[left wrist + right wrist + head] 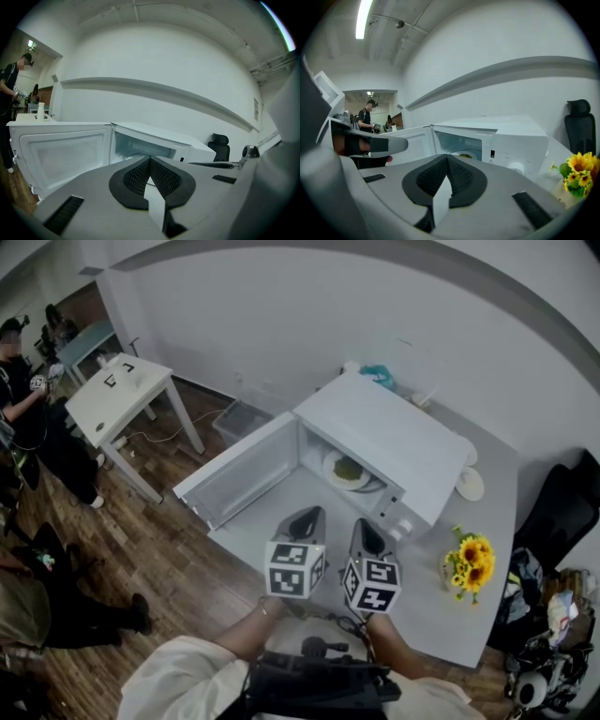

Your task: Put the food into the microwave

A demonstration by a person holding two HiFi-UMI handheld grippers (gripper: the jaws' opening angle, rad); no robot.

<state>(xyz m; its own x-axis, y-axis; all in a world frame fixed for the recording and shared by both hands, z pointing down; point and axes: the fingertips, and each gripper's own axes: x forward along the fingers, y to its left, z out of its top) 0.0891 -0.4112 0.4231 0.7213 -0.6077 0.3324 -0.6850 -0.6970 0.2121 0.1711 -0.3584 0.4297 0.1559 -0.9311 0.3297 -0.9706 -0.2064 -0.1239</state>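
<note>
A white microwave (384,442) stands on the grey table (487,549) with its door (239,474) swung open to the left. Inside it lies a plate of green food (347,470), also visible in the right gripper view as the plate of food (464,155). My left gripper (307,519) and right gripper (366,535) hover side by side just in front of the opening, both shut with nothing between the pads. In the left gripper view, the left gripper (150,161) points at the microwave cavity (145,147). The right gripper (447,159) faces the microwave (511,140).
A vase of sunflowers (469,563) stands right of the microwave, with a small white dish (470,485) behind it. A black chair (562,512) is at the right. A white side table (117,390) and a person (19,381) are at the far left.
</note>
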